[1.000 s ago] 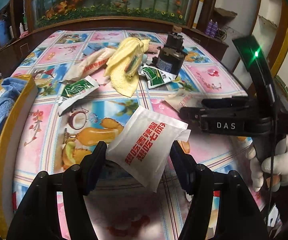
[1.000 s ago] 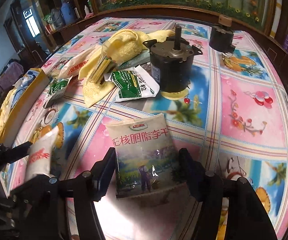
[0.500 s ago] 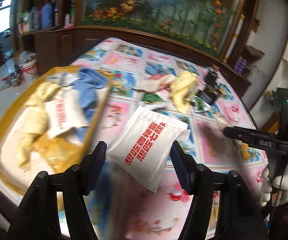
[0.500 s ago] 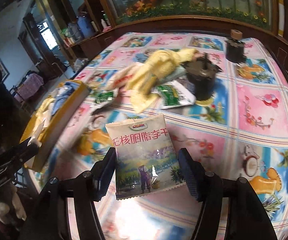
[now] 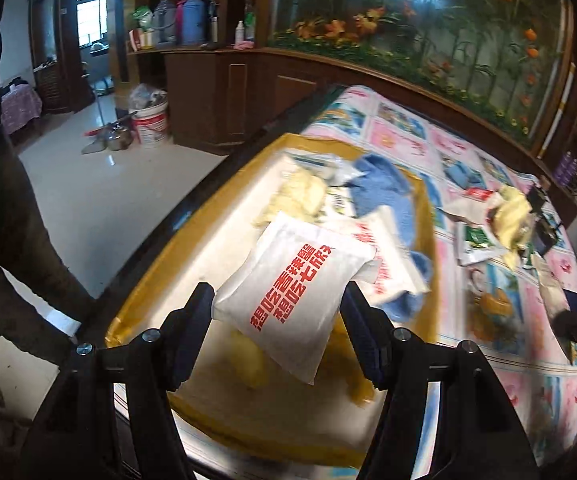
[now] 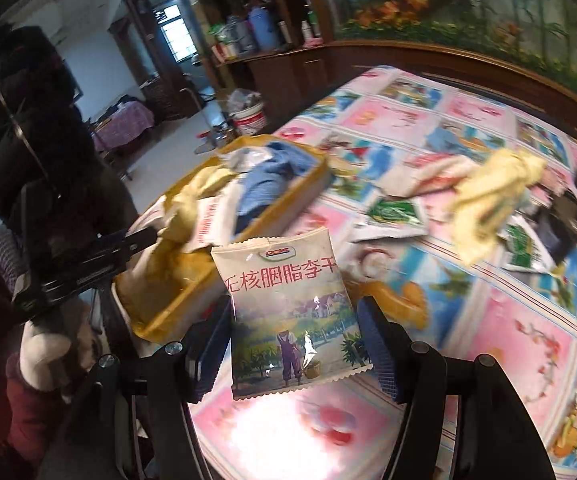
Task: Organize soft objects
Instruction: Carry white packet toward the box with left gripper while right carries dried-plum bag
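Left gripper point(image 5: 278, 312) clamps a puffy white matte pouch w/ red lettering point(image 5: 292, 292), held above the yellow-rimmed tray point(image 5: 156, 256) at the table's left edge, over crumpled blue cloth point(image 5: 384, 188) & pale yellow rags; right gripper point(image 6: 294, 344) pinches a glossy, serrated-edge snack packet w/ orchard print point(image 6: 288, 304) above the slick floral tablecloth point(image 6: 528, 340). Vs 1 s ago, both packets have swung from mid-table, nr the motor, toward the tray, grips unchanged

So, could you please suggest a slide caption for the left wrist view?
Left gripper holds a white snack packet above the yellow tray of sorted soft items.
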### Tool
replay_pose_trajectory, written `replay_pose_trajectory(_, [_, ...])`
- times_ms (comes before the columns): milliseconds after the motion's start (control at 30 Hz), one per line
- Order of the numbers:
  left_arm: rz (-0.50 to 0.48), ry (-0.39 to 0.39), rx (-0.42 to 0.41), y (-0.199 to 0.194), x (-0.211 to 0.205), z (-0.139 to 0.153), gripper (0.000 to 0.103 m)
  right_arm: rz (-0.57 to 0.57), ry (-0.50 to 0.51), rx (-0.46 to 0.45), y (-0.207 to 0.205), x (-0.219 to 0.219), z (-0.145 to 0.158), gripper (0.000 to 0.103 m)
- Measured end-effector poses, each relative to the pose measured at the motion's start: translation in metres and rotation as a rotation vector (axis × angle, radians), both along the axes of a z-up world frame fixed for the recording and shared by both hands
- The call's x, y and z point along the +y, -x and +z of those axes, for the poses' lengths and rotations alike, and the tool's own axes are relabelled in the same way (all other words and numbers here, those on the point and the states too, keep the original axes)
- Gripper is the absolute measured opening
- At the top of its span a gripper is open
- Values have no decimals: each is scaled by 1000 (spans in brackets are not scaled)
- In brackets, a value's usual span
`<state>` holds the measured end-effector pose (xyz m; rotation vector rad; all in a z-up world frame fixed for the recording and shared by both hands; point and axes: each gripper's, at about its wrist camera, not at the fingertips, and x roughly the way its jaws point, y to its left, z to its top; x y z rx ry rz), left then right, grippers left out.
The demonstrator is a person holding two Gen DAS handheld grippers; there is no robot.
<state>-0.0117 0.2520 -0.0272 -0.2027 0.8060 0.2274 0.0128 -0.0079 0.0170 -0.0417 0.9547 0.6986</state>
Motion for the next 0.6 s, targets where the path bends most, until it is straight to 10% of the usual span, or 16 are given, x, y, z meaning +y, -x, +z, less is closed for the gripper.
replay_pose_trajectory(600, [87, 205, -14, 1, 55, -9, 69, 283, 98, 12, 27, 161, -31, 57])
